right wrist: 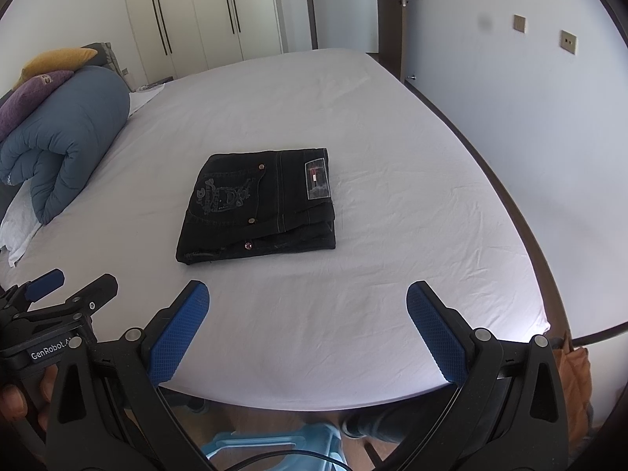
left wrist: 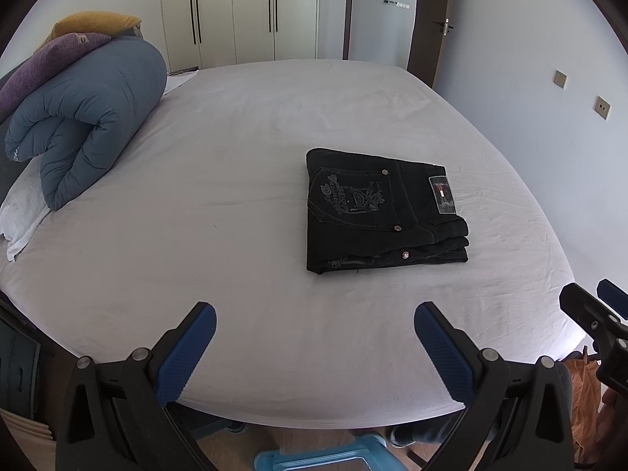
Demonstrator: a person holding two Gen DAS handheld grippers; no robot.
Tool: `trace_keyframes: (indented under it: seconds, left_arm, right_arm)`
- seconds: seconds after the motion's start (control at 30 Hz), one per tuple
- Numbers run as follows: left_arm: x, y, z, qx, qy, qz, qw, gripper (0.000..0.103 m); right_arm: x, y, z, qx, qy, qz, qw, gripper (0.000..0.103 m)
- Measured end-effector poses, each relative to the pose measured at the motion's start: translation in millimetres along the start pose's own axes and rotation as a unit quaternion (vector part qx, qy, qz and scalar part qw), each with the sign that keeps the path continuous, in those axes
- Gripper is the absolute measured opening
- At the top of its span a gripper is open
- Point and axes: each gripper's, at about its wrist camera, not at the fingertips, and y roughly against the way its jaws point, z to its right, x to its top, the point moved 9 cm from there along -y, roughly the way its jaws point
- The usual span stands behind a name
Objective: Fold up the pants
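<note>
Black jeans (left wrist: 384, 212) lie folded into a compact square on the white bed sheet (left wrist: 235, 235), back pocket embroidery and waist label facing up. They also show in the right wrist view (right wrist: 259, 204). My left gripper (left wrist: 314, 333) is open and empty, held above the bed's near edge, well short of the jeans. My right gripper (right wrist: 308, 314) is open and empty, also near the front edge. The right gripper's tips show at the left view's right edge (left wrist: 592, 302). The left gripper shows at the right view's left edge (right wrist: 66, 294).
A rolled blue duvet (left wrist: 86, 121) with purple and yellow pillows (left wrist: 55, 55) sits at the bed's left end. A blue plastic stool (left wrist: 325, 455) stands on the floor below. Wardrobes (left wrist: 235, 11) and a wall (left wrist: 530, 59) bound the room. An orange bag (right wrist: 577, 376) hangs at the right.
</note>
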Motion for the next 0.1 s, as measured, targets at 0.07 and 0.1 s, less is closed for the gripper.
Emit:
trace_keyframes:
  seconds: [0.07,0.1]
  left_arm:
    - [-0.5,-0.1,0.3,-0.003,0.000,-0.001,1.0000,0.103]
    - [-0.4,-1.0,0.0,-0.005,0.003,-0.003,1.0000,0.103]
  right_arm:
    - [1.4,-2.7,2.4,0.000,-0.001,-0.002,1.000,0.103]
    - [1.1,-3.1,3.0,0.001,-0.002,-0.003,1.000,0.103]
